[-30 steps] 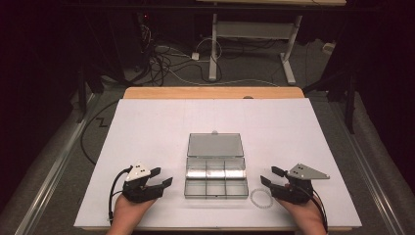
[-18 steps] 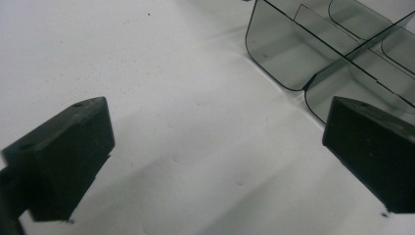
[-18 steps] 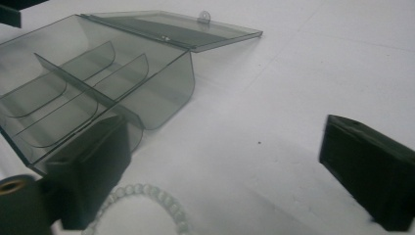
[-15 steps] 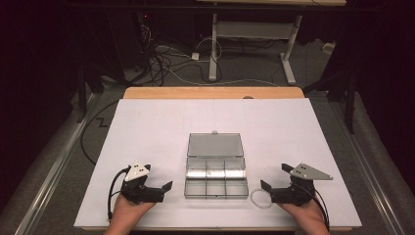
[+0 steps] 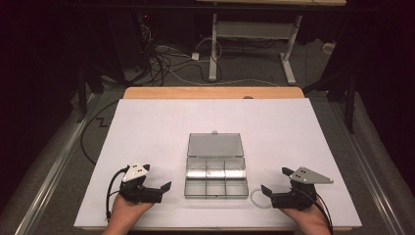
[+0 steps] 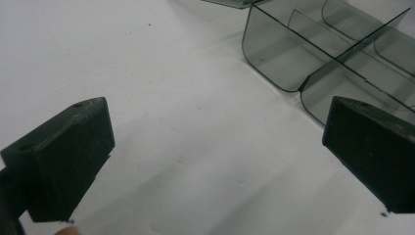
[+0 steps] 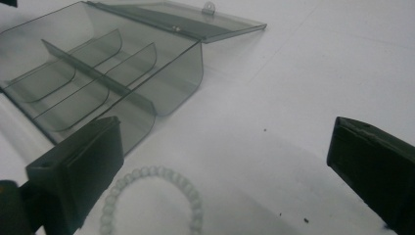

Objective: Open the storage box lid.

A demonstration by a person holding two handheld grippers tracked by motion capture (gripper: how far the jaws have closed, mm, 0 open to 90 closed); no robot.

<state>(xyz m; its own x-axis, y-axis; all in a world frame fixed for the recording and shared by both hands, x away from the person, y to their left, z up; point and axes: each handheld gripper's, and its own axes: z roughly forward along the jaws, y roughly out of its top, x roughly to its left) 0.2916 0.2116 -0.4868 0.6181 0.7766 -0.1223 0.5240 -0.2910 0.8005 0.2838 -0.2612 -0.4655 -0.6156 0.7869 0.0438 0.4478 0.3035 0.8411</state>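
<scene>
Open box (image 5: 216, 170) mid-table, bracelet (image 5: 258, 198) beside right claw (image 5: 275, 188), jaws wide

1. Overhead light falls bright on the white rectangular table sheet (image 5: 147, 127); the floor and room around it sink into near-black.
2. The smoky transparent plastic compartment box (image 5: 216, 169) catches a pale glare across its middle row in the high view.
3. In both gripper views the near black jaws are soft, out of focus, and cast faint grey shadows.
4. The pale beaded bracelet (image 7: 151, 200) looks blurred up close.
</scene>
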